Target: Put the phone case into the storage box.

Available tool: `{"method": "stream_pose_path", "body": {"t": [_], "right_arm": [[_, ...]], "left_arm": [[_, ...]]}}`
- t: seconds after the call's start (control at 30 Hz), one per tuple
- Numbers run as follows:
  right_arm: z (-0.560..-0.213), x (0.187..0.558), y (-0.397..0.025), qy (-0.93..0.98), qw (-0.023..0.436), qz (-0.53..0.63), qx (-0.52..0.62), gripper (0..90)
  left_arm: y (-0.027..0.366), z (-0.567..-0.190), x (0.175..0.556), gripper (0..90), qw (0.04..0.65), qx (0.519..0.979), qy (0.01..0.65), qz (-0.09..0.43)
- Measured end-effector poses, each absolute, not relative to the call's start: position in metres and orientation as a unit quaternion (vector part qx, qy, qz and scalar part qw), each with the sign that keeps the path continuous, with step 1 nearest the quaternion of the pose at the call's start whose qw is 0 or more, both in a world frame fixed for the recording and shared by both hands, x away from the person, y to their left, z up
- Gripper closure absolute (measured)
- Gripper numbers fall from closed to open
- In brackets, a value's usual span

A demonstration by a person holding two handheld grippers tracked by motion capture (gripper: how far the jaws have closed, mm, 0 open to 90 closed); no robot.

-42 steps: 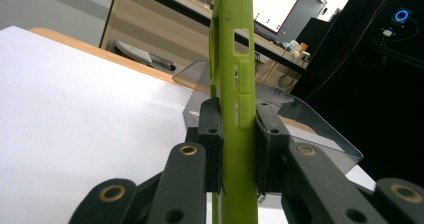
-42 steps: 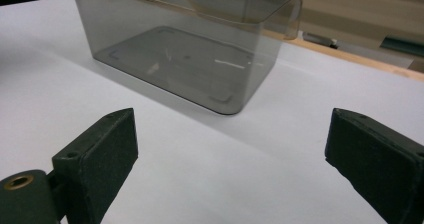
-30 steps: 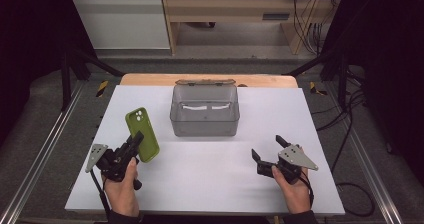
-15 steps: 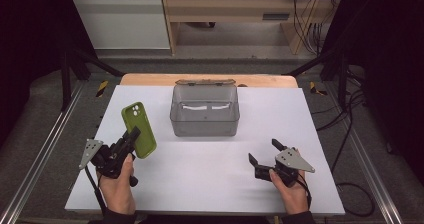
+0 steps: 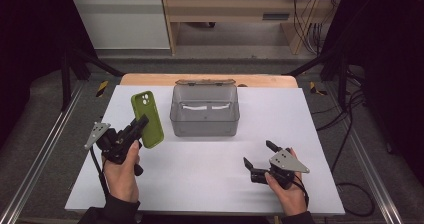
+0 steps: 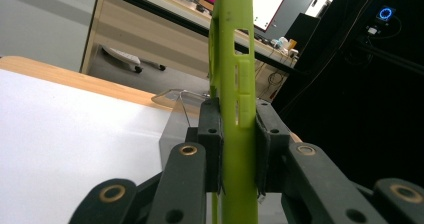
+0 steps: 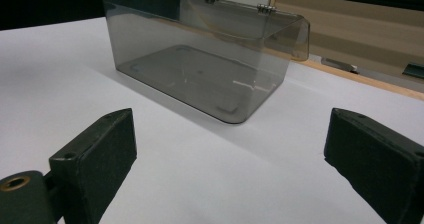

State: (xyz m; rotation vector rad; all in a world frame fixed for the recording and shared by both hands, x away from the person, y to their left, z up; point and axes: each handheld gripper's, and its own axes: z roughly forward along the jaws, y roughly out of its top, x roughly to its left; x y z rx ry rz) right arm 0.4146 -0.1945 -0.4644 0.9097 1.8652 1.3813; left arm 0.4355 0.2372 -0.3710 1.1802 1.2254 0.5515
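Grippers, two, one in each of my hands, both over the near half of the white table (image 5: 300,114). My right gripper (image 5: 260,160) idles near the near right corner, its jaws spread wide with nothing between them, pointing toward the box. My left gripper (image 5: 139,126) sits toward the near left corner, jaws clamped on the lower end of a phone case (image 5: 147,119); in the left gripper view the pads press both flat faces of the case (image 6: 235,99) and it stands edge-on between them.

Phone case, one: lime green, soft-looking, rounded corners, camera cut-out at its upper end, button slots along the side edge. Held clear of the table, upright and tilted a little, just left of the box's near left corner.

Box, one: smoke-grey clear plastic (image 5: 205,111), at the middle of the table toward the far edge, hinged lid (image 7: 250,19) thrown back behind it, nothing visible inside.

Step in hand, as I judge it: carrying the case to the open box. Next move calls for swinging my left hand right and forward over the rim, tipping the case flatter so it clears the walls, lowering it, then easing the jaws apart.
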Motion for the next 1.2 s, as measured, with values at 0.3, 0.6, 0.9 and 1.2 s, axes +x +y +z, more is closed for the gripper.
{"method": "stream_pose_path", "body": {"t": [0.3,0.6,0.9,1.2], "right_arm": [[-0.463,0.414,-0.202,0.698,0.322,0.531,0.356,6.7],[-0.462,0.413,-0.2,0.696,0.319,0.539,0.351,5.9],[-0.461,0.411,-0.208,0.682,0.317,0.553,0.358,7.7],[-0.458,0.404,-0.214,0.685,0.314,0.563,0.34,7.3]], "left_arm": [[0.232,-0.346,0.44,76.9,0.629,0.518,0.522,0.251],[0.222,-0.336,0.448,77.0,0.631,0.526,0.515,0.246],[0.205,-0.318,0.474,77.0,0.629,0.537,0.511,0.234],[0.187,-0.307,0.494,76.9,0.609,0.567,0.49,0.26]]}}
